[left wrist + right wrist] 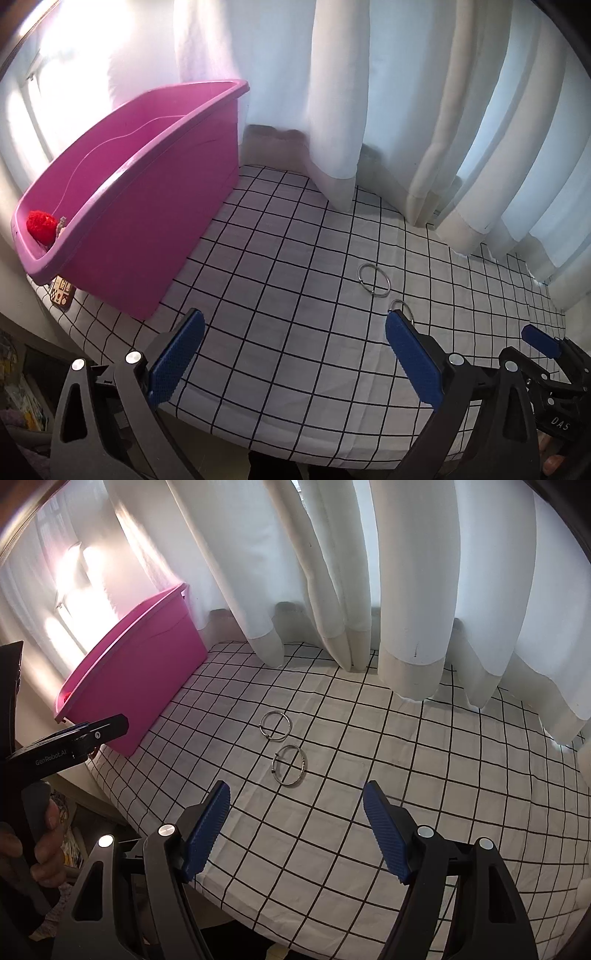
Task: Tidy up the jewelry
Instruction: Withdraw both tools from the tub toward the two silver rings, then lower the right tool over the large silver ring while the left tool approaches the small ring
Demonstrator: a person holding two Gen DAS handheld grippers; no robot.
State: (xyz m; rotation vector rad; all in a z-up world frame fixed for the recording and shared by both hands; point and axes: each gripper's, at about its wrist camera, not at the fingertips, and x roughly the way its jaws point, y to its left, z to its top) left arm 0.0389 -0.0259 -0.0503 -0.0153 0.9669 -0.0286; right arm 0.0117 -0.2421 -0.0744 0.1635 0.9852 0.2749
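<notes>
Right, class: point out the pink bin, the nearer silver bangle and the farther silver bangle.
pink bin (147, 672): right wrist view, on its outer side wall.
nearer silver bangle (304, 765): right wrist view, on its right-hand wire.
farther silver bangle (263, 720): right wrist view, on its left-hand wire.

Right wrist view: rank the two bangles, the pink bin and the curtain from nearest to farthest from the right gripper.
From the right gripper:
1. Near bangle, just ahead on the checked cloth.
2. Far bangle, just beyond it.
3. Pink bin, far left.
4. Curtain, along the back edge.
</notes>
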